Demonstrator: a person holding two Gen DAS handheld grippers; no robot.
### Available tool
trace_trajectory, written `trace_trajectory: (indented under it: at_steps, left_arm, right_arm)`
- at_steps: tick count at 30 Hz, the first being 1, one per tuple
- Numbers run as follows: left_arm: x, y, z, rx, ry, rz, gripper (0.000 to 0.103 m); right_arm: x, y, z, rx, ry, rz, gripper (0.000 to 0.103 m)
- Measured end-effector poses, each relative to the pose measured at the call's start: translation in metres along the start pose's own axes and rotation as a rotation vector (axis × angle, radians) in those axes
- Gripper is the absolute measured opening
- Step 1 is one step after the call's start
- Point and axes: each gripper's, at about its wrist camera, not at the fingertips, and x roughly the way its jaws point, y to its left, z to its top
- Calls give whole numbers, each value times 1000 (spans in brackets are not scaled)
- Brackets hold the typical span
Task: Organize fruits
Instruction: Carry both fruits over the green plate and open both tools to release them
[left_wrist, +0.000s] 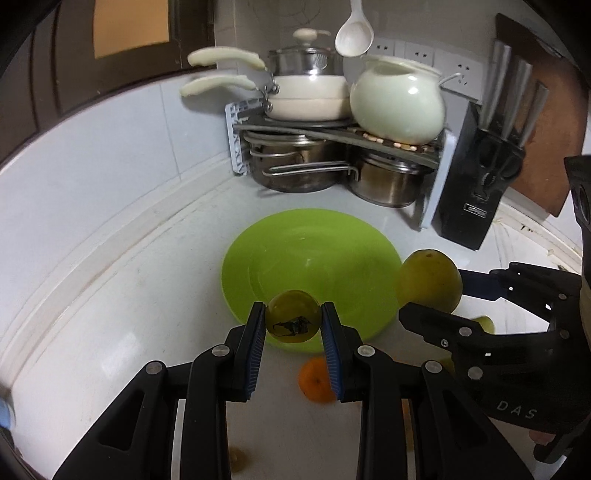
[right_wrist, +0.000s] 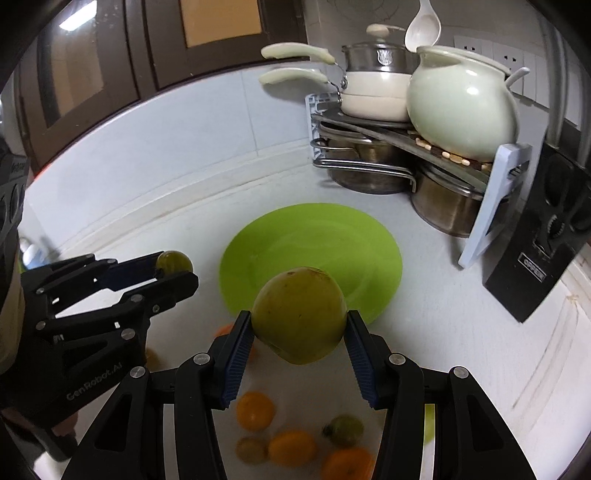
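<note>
My left claw (left_wrist: 293, 319) is pinching a small round green fruit (left_wrist: 293, 316) over the near rim of the round lime-green plastic plate (left_wrist: 314, 254) on the white counter (left_wrist: 147, 295). My right claw (right_wrist: 299, 334) is gripping a larger yellow-green fruit (right_wrist: 299, 314) above that plate's near edge, while blurred orange and green fruits (right_wrist: 255, 410) are lying on the counter nearer me.

Counting now: showing one green plate (right_wrist: 384, 258), two held green fruits (right_wrist: 299, 314), three oranges (right_wrist: 255, 410) and two small green fruits (right_wrist: 343, 428) loose, two grippers (left_wrist: 293, 321).

Small green fruit (left_wrist: 293, 316) (dark-marked), larger one (right_wrist: 299, 314) held above green plate (left_wrist: 332, 240).
</note>
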Motion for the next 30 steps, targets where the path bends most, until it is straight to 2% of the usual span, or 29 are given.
trace_trajectory:
  at_steps: [8,17,30]
  left_arm:
    - [45,9,17,23,91,-21,30]
    - [85,21,12,25,194,-38,30]
    - [117,24,11,40,251,-66,30]
  right_arm:
    - [37,-9,17,-13,76,-22,51]
    - [77,-19,18,7,176,-52,51]
    - [97,-19,17,10,215,-61,51]
